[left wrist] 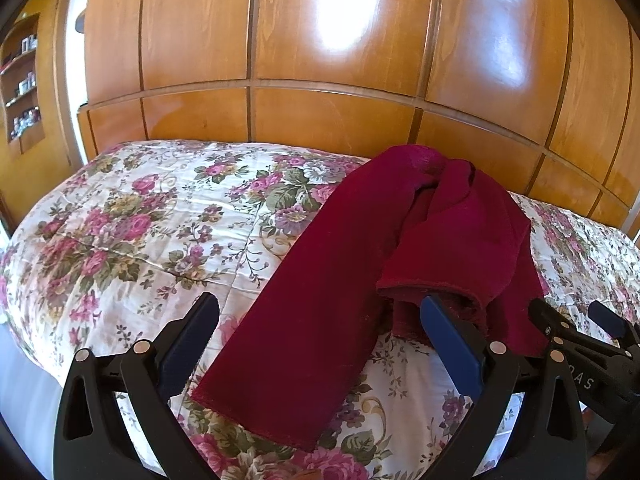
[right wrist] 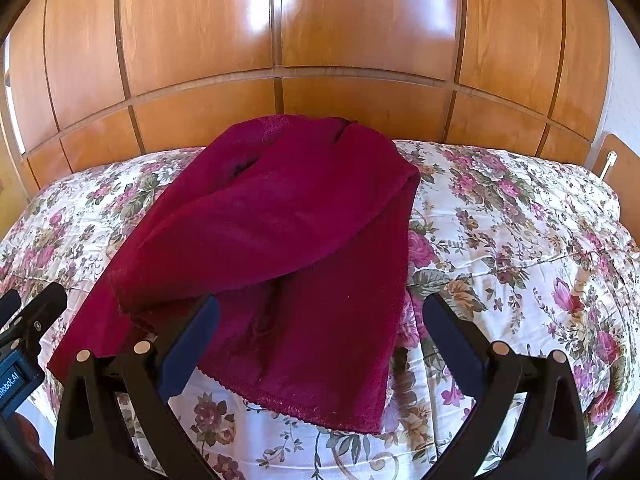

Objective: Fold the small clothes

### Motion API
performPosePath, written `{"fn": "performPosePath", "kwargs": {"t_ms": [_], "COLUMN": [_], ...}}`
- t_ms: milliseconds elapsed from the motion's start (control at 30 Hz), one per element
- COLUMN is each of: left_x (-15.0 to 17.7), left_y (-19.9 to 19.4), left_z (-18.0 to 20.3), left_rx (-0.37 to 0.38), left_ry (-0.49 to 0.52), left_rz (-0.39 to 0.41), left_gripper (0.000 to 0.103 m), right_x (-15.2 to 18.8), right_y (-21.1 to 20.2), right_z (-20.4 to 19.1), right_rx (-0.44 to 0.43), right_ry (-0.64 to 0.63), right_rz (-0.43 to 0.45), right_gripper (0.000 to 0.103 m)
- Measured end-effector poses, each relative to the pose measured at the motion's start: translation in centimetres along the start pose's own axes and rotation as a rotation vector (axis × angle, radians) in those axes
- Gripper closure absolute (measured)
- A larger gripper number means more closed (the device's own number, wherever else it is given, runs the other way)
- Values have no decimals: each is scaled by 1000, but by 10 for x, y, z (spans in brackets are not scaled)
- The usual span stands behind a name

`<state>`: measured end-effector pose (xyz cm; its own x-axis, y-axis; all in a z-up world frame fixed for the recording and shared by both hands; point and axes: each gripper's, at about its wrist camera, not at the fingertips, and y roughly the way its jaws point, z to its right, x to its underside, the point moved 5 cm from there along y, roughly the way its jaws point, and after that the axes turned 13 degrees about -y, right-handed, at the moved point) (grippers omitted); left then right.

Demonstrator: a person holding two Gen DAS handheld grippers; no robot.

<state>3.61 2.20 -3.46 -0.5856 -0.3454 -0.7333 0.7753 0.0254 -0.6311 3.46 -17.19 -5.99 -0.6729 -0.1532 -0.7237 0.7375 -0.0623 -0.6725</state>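
Note:
A dark red fleece garment (left wrist: 360,280) lies on the floral bedspread (left wrist: 132,232), with one long leg stretched toward me and the other folded over on the right. My left gripper (left wrist: 320,312) is open above the near end of the long leg; its right finger (left wrist: 452,344) touches the folded edge. In the right wrist view the garment (right wrist: 280,232) fills the middle. My right gripper (right wrist: 320,316) is open, its jaws wide apart over the garment's near hem, holding nothing. The right gripper also shows at the left wrist view's right edge (left wrist: 580,332).
A wooden panelled wardrobe (left wrist: 320,60) stands behind the bed. A shelf niche with small items (left wrist: 24,88) is at the far left. The floral bedspread (right wrist: 520,240) extends to the right of the garment. The bed's near edge lies below my grippers.

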Motion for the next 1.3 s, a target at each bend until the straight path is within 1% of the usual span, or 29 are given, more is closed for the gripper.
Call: {"fn": "performPosePath", "kwargs": {"t_ms": [867,1300], "left_x": [-3,-3], "left_y": [-3,-1], "left_z": [-7,-11], "left_rx": [-7,-13], "left_ry": [-15,-21], "left_rz": [11,1], "left_gripper": [3,3], "right_x": [-3,0], "right_y": [-5,1], "right_z": [-7,-6], "right_rx": [-4,-16], "right_ry": [-23,-13], "right_rz": [20,1], "right_gripper": [2,2]}}
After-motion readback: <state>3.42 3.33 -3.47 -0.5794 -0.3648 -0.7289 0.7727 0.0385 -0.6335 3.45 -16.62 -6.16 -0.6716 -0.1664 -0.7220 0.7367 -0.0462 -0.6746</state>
